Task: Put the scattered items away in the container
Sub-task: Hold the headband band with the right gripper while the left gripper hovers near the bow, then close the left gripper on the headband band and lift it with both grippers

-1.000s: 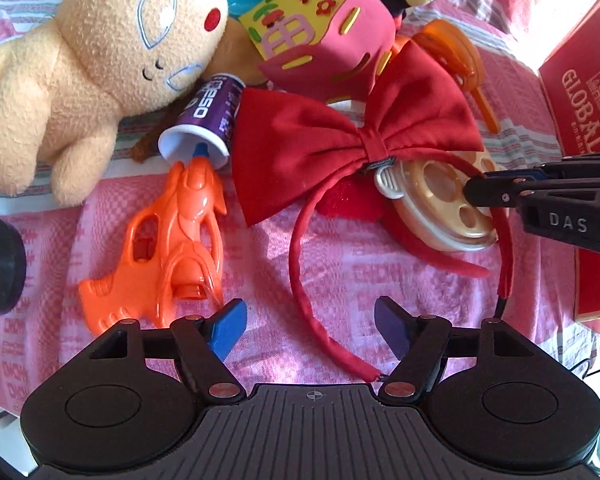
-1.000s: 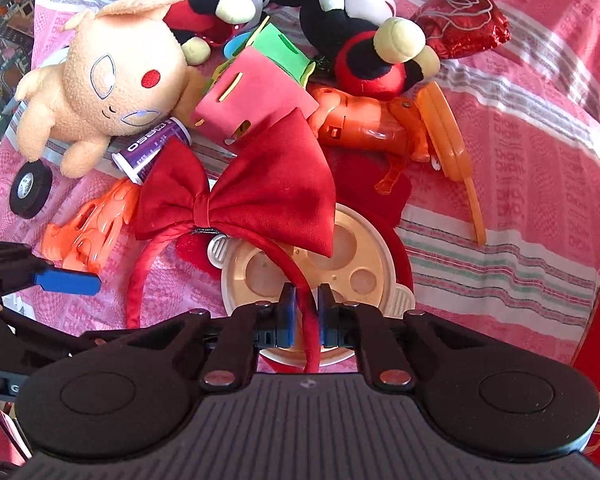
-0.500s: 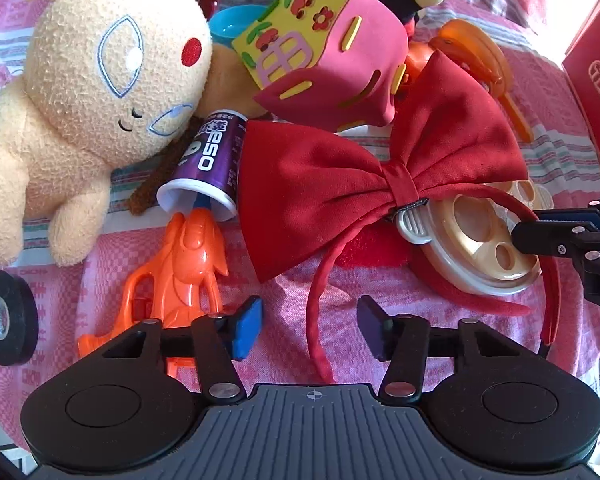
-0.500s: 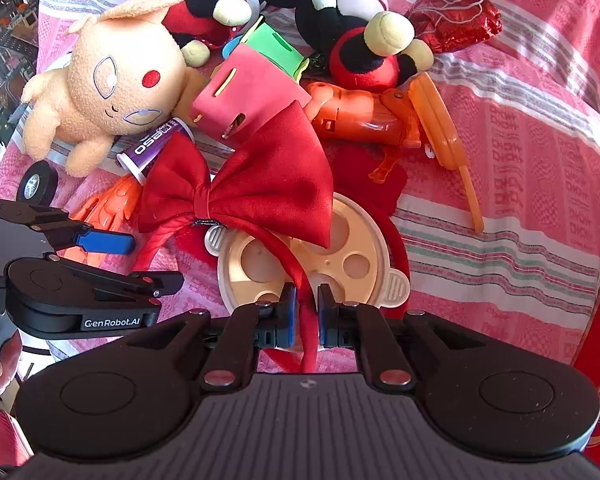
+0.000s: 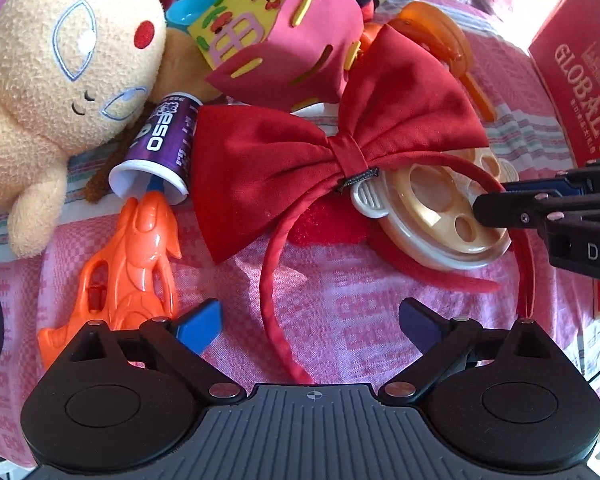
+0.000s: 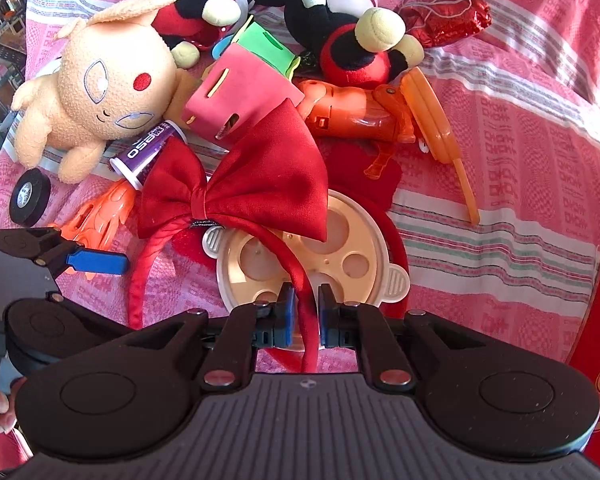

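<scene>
I had the left gripper (image 5: 312, 320) at the bottom centre of its view, over the pink cloth (image 5: 340, 300). Its fingers (image 5: 198, 326) had just been opening and stood wide apart. One end of the headband (image 5: 272, 280) lay between them, touched by neither pad.

I had the right gripper (image 6: 303, 312) low in the centre of its view. Its fingers (image 6: 286, 314) had just been easing open, nearly together, with the other side of the headband passing between them. A narrow gap showed on each side of the band, so I could not tell whether the pads gripped it.

The headband's red bow (image 6: 236, 188) sat in mid-frame, above a beige lid (image 6: 332, 252). An orange toy (image 5: 136, 264) lay at lower left of the left view, its tip touching a purple cup (image 5: 160, 148). A cream plush (image 6: 100, 84) occupied the upper left. A black tape roll (image 6: 30, 196) lay at the left edge. A red box (image 5: 576, 76) stood at the upper right of the left view.
</scene>
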